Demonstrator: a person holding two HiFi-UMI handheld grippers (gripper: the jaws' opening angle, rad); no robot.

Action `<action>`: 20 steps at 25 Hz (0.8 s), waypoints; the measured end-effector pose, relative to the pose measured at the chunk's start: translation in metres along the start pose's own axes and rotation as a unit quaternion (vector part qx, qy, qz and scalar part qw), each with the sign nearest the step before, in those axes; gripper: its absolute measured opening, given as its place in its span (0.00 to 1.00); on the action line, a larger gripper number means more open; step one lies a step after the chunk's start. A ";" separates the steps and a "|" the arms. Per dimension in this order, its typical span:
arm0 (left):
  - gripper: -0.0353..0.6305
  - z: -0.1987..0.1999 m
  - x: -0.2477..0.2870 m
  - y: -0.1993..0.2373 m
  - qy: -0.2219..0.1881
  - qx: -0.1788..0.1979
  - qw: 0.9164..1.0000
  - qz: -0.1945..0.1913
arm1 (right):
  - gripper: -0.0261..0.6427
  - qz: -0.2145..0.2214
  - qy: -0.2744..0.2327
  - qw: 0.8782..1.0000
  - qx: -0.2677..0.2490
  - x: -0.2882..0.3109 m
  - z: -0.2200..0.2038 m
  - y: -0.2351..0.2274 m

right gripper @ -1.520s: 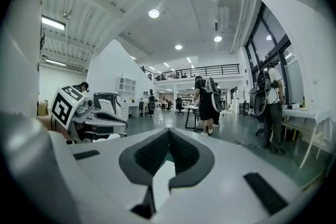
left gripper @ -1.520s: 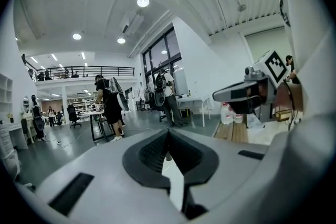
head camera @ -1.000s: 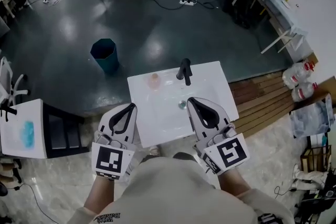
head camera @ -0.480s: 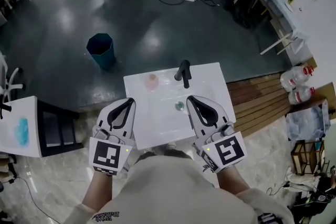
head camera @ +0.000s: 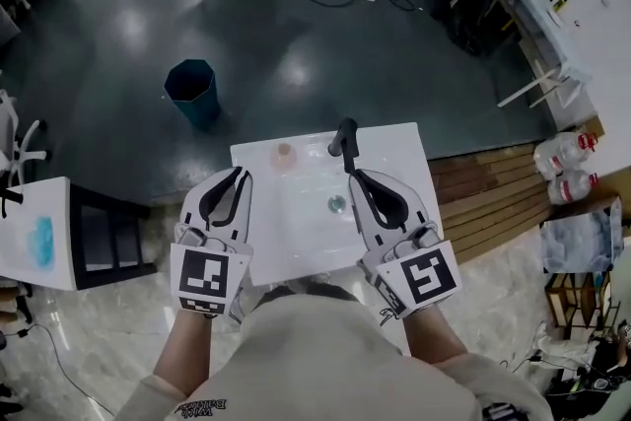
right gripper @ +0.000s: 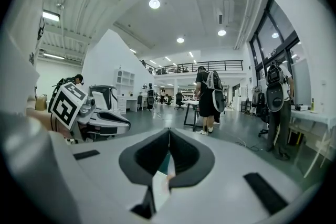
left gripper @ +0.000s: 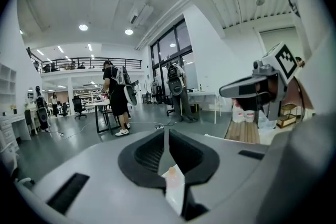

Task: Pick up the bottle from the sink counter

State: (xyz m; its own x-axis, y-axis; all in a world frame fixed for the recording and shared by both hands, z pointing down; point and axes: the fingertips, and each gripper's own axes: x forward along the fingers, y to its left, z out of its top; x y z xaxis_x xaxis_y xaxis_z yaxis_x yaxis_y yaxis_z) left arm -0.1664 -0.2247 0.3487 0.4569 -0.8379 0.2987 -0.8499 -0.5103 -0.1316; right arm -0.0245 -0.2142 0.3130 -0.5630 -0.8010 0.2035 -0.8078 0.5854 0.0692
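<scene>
White sink counter (head camera: 394, 148) is shown in the head view, with the pale pink bottle (head camera: 285, 156) stood near its far left corner, left of the black faucet (head camera: 344, 141); the left gripper (head camera: 239, 175) and right gripper (head camera: 356, 176) are held above its near half, apart from the bottle. In the left gripper view the jaws are seen pressed together on nothing, the bottle (left gripper: 171, 172) glimpsed beyond them. In the right gripper view the jaws are likewise closed and empty.

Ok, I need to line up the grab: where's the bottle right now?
In the head view the pinkish bottle sits at the sink counter's far left corner, left of the black faucet, ahead of the left gripper.
</scene>
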 end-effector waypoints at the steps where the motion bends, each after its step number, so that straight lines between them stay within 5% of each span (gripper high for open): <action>1: 0.06 -0.001 0.005 0.003 0.003 0.003 1.000 0.005 | 0.03 0.001 -0.002 1.000 -0.002 0.005 0.000 -0.002; 4: 0.10 -0.003 0.024 0.010 0.014 0.014 1.000 0.012 | 0.03 0.005 -0.005 1.000 -0.012 0.022 0.001 -0.010; 6: 0.25 -0.005 0.037 0.011 0.024 0.015 1.000 0.004 | 0.03 0.011 -0.006 1.000 -0.017 0.034 0.000 -0.014; 20: 0.46 -0.061 0.131 0.008 0.063 -0.024 0.996 -0.054 | 0.03 0.035 0.023 0.999 -0.002 0.106 -0.052 -0.023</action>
State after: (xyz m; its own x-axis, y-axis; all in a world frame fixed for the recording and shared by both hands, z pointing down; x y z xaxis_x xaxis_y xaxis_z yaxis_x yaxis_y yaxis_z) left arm -0.1291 -0.3271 0.4443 0.5119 -0.7465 0.4250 -0.8107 -0.5835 -0.0484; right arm -0.0565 -0.3062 0.3840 -0.6091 -0.7520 0.2521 -0.7665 0.6398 0.0567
